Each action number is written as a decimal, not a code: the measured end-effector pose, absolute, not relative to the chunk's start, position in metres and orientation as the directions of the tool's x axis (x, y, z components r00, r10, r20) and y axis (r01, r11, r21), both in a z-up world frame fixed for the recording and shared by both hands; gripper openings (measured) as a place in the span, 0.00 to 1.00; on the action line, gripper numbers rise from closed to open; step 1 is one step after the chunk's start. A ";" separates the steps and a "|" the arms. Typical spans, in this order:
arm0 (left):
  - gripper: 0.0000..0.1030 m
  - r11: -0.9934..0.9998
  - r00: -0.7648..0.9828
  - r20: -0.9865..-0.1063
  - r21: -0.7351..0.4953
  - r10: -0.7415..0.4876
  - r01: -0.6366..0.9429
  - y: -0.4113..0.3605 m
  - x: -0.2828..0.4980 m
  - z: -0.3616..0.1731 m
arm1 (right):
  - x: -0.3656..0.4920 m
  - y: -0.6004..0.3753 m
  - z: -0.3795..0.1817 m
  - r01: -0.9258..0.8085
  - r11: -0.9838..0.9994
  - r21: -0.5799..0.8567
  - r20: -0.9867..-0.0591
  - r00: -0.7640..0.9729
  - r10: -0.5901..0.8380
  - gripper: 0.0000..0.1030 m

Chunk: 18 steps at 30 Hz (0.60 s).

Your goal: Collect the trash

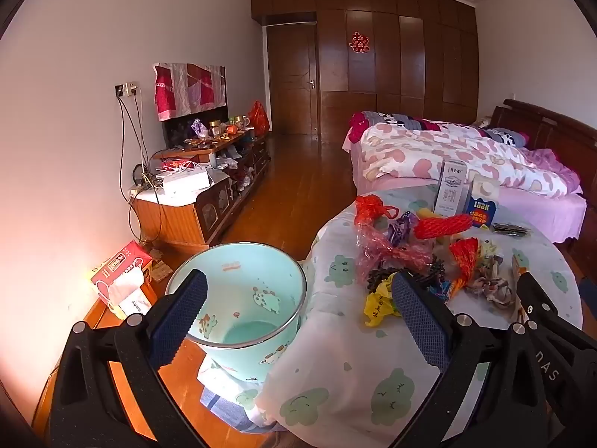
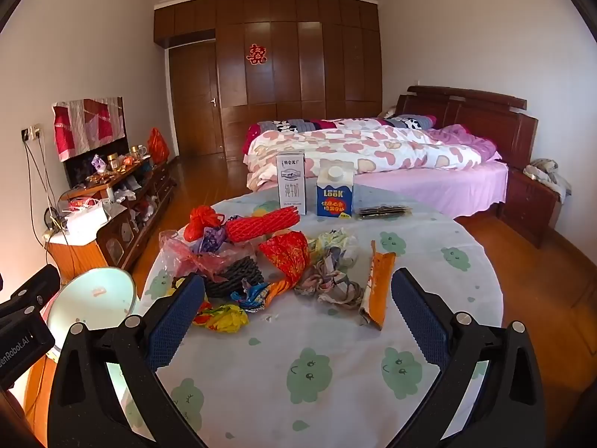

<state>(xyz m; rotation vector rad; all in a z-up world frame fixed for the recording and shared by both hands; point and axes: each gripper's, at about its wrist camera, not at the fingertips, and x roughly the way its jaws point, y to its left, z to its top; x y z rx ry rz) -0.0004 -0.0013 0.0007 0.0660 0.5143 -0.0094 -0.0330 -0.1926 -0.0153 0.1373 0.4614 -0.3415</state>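
From the left wrist, the left gripper hung with its jaws wide apart and empty over the gap between the pale green bin on the floor and the round table, where the trash pile lay near the right finger. From the right wrist, the right gripper also stood wide apart, holding nothing, above the cloth short of the trash pile, with a milk carton and a blue carton upright behind it and the bin at the table's left edge.
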 end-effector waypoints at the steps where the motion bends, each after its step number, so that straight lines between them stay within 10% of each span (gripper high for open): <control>1: 0.94 0.997 0.872 -0.489 0.068 0.011 0.025 -0.002 0.000 0.001 | -0.033 -0.193 -0.015 0.353 0.934 0.053 -0.458 0.840 -0.291 0.95; 18: 0.94 0.998 0.872 -0.490 0.067 0.014 0.022 -0.006 -0.004 -0.004 | -0.035 -0.194 -0.017 0.359 0.932 0.055 -0.462 0.836 -0.295 0.95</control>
